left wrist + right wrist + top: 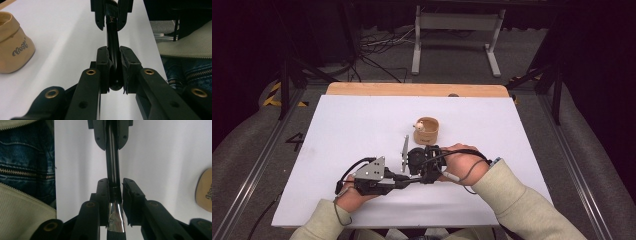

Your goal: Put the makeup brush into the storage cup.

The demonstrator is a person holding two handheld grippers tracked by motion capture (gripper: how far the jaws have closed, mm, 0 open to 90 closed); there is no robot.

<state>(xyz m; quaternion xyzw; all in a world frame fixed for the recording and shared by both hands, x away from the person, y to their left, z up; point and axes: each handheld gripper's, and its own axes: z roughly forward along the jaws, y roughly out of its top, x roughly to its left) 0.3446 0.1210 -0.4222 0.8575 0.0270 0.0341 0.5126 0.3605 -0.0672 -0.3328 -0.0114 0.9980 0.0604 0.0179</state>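
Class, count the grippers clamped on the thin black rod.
2. The left gripper grips the black rod at its rounded end; the right gripper grips it near its silver collar.

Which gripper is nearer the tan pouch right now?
Right. The right gripper sits just in front of the tan pouch; the left gripper lies farther toward the person's left, both clamping one black rod.

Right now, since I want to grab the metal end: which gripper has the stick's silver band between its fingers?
The right gripper; the left gripper clamps the stick at its plain, rounded black end.
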